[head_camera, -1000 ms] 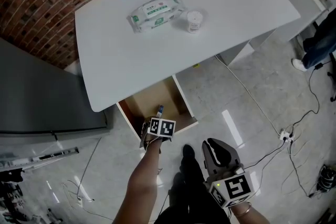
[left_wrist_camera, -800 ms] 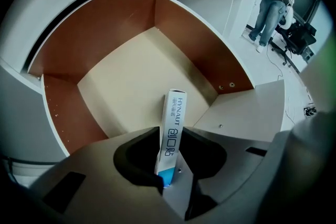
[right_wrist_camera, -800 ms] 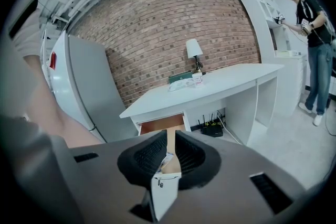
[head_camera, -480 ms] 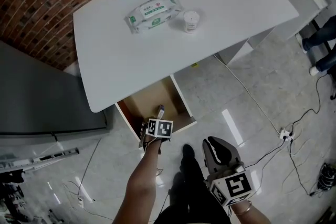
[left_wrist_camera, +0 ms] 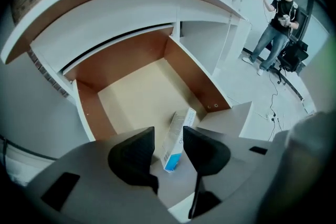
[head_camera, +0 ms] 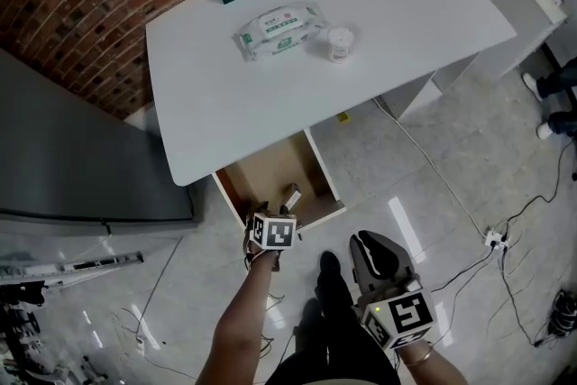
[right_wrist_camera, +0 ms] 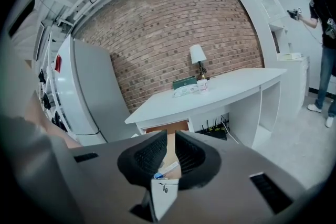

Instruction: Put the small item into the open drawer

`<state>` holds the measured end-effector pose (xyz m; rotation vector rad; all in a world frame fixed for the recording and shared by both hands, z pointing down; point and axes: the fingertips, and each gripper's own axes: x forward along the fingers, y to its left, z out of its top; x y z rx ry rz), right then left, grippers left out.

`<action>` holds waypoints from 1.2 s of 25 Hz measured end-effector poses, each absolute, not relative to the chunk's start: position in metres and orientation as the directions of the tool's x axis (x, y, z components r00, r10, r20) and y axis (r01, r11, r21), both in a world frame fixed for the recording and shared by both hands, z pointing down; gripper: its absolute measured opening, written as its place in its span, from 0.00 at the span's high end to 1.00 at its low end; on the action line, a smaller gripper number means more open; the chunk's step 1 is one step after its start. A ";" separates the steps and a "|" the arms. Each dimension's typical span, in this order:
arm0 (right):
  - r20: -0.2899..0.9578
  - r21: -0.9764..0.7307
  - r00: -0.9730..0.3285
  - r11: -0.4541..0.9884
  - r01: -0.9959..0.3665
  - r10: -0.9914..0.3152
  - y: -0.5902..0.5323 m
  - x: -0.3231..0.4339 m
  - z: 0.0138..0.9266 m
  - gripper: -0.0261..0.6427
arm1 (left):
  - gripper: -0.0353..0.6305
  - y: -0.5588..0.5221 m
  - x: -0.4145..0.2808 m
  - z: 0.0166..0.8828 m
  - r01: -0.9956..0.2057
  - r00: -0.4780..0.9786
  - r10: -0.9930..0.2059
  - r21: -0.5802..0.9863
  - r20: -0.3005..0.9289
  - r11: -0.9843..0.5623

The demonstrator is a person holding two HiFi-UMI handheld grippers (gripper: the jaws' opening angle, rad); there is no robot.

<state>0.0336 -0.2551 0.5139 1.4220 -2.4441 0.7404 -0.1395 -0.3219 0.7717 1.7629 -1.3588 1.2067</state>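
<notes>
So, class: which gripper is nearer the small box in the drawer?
Left. The left gripper hangs just above the small box in the drawer; its fingers have just been opening, the box seen between them, untouched. The right gripper is back outside the drawer.

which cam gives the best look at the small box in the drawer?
Left gripper view: the small box sits close and central, tilted against the drawer front, print and blue end visible. Head view shows only a tiny pale sliver. Right gripper view: drawer barely visible, box not identifiable.
</notes>
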 end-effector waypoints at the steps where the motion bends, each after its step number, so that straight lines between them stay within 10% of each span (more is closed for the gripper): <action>1: 0.420 -0.313 -0.511 0.408 -0.857 -0.750 -0.252 0.032 0.511 0.90 | 0.67 -0.319 -0.141 0.764 -0.954 0.067 -0.423 -0.066 0.904 -0.292; 30: 0.293 -0.278 -0.520 0.449 -0.849 -0.802 -0.159 -0.003 0.417 0.91 | 0.88 -0.172 -0.186 0.482 -0.988 0.149 -0.826 0.046 0.543 -0.148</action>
